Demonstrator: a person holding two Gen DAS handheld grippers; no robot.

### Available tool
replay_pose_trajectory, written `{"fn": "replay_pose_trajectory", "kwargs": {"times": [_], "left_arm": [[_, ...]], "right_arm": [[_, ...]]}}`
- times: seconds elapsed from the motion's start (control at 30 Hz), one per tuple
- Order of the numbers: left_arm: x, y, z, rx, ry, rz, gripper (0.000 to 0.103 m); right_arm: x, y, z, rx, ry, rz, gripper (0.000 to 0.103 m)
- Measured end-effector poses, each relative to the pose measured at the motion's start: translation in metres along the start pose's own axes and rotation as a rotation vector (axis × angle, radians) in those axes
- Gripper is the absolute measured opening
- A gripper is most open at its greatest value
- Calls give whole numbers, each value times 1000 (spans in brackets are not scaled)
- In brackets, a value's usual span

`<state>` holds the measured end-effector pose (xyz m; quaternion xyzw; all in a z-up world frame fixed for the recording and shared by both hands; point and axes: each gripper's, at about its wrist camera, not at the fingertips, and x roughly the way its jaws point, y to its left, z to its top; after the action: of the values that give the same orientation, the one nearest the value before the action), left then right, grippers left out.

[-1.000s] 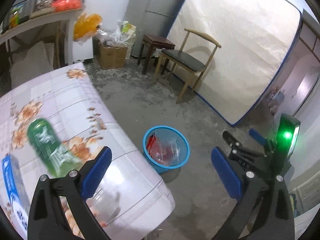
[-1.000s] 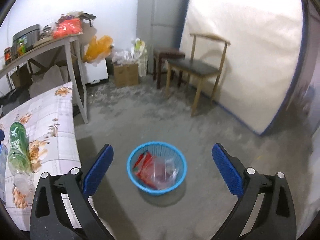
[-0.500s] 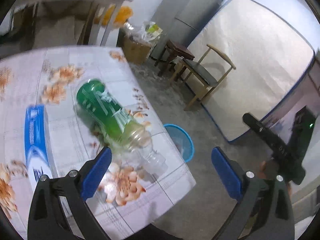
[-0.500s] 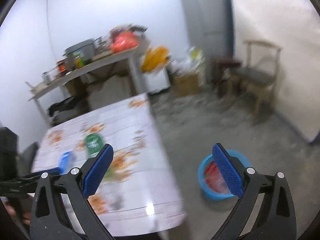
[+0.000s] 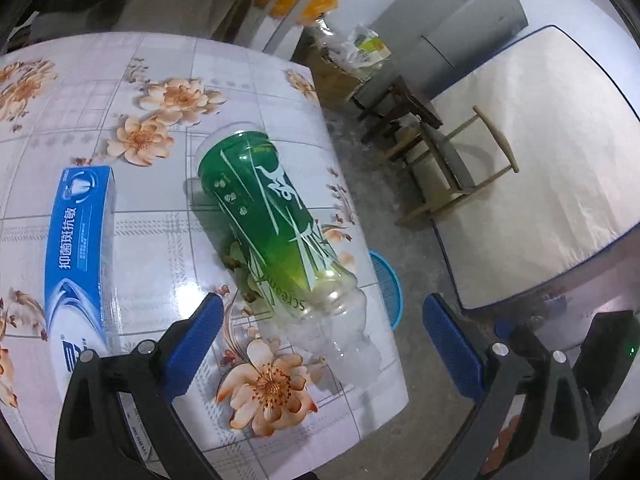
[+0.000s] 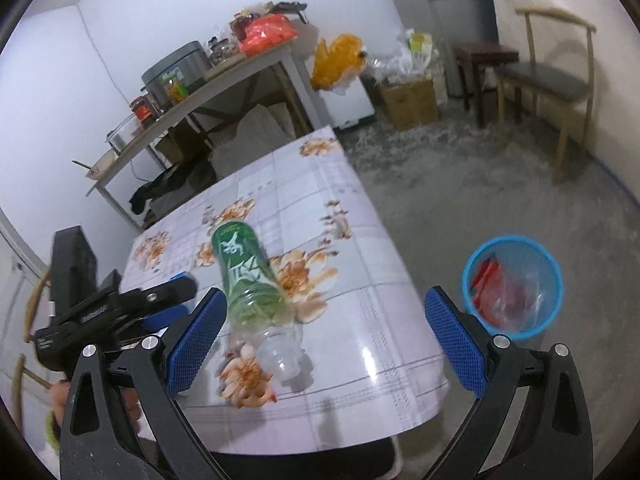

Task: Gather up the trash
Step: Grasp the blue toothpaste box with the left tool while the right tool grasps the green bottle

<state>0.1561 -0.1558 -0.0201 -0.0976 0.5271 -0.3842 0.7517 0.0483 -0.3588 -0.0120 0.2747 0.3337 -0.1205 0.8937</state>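
A clear plastic bottle with a green label [image 5: 276, 224] lies on its side on the floral table [image 5: 168, 60], neck toward me. It also shows in the right wrist view [image 6: 248, 276]. A blue toothpaste box [image 5: 78, 248] lies to its left. My left gripper [image 5: 324, 336] is open and empty just above the bottle's neck end. My right gripper [image 6: 324, 332] is open and empty, hovering near the table's front edge. The blue trash basket [image 6: 514, 286] stands on the floor right of the table, with red and clear wrappers inside. Its rim peeks past the table edge in the left wrist view [image 5: 388, 284].
A wooden chair [image 6: 548, 76] and a dark stool [image 6: 486, 68] stand at the back right by a leaning mattress [image 5: 536, 152]. A cluttered shelf table [image 6: 208, 80] and a cardboard box [image 6: 410, 104] stand behind the floral table. The left gripper's body [image 6: 100, 304] shows at the table's left.
Both grippers swung from the basket on the floor toward the table. The left gripper moved closer over the bottle. Both stayed open.
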Motion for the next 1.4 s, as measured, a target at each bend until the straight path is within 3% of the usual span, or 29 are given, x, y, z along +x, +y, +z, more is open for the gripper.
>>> {"fn": "replay_pose_trajectory", "kwargs": {"times": [0.23, 0.37, 0.53, 0.7, 0.8, 0.87, 1.03, 1.4], "left_arm": [[-42, 18, -13, 39, -87, 62, 97], [-74, 38, -23, 109, -157, 188, 97], [-78, 69, -36, 119, -130, 325, 97], [-61, 84, -38, 127, -105, 348, 87], [-47, 89, -38, 130, -72, 379, 72], [-38, 93, -40, 112, -37, 364, 62], [-31, 96, -46, 85, -22, 341, 51], [-56, 92, -84, 100, 22, 336, 51]], "right_arm": [[47, 32, 3, -84, 141, 115, 95], [80, 60, 7, -168, 198, 155, 94], [117, 78, 9, -222, 266, 142, 87], [133, 80, 4, -212, 325, 131, 72], [134, 79, 1, -201, 334, 112, 60], [131, 75, 0, -173, 340, 116, 58], [125, 61, -2, -103, 345, 144, 57], [92, 40, -32, 33, 381, 196, 57]]}}
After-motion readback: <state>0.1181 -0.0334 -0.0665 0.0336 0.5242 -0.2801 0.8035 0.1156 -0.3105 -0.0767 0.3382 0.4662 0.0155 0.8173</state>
